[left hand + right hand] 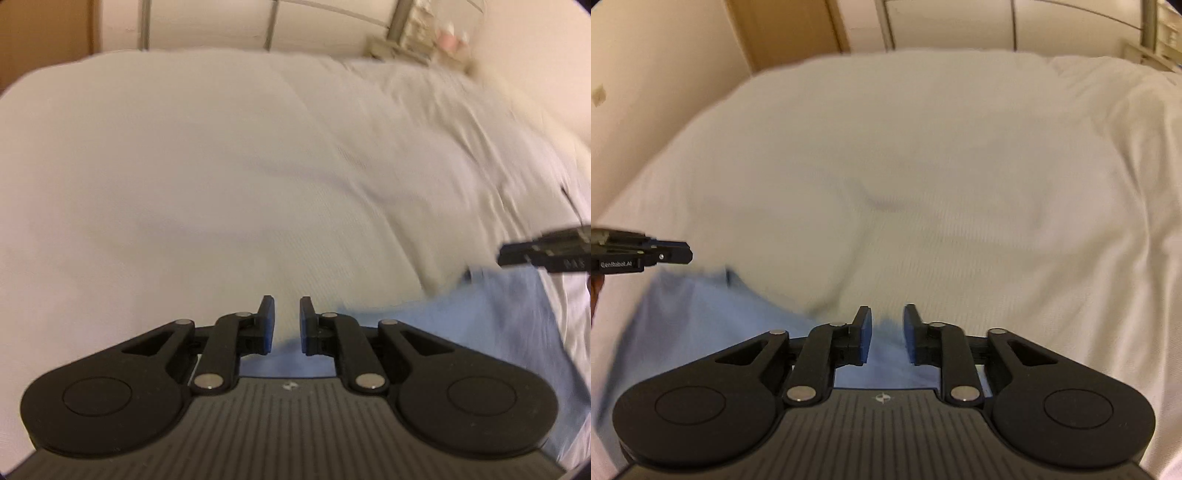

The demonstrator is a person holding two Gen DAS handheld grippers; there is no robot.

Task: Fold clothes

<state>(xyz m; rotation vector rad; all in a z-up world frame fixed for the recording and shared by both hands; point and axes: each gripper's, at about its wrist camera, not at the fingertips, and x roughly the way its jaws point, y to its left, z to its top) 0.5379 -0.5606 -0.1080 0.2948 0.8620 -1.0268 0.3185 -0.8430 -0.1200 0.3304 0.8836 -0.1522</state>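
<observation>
The white bed (184,166) filled both views, and it carried everything. At its near edge lay the light blue garment (694,314), flat and spread between your two tools; its far edge ran below both pairs of jaws.

You held the left gripper (287,325) over that edge with its jaws a little apart, and no cloth was between the pads. The right gripper (887,334) stood the same way, its gap somewhat wider, also empty. So both tools were released.

I judge that one fold was just laid down, or that you were about to take the edge. The next move would call for lowering both tools to the cloth and pinching one layer only.

No container was visible; something blurred stood on a shelf (399,48) beyond the far right corner.
</observation>
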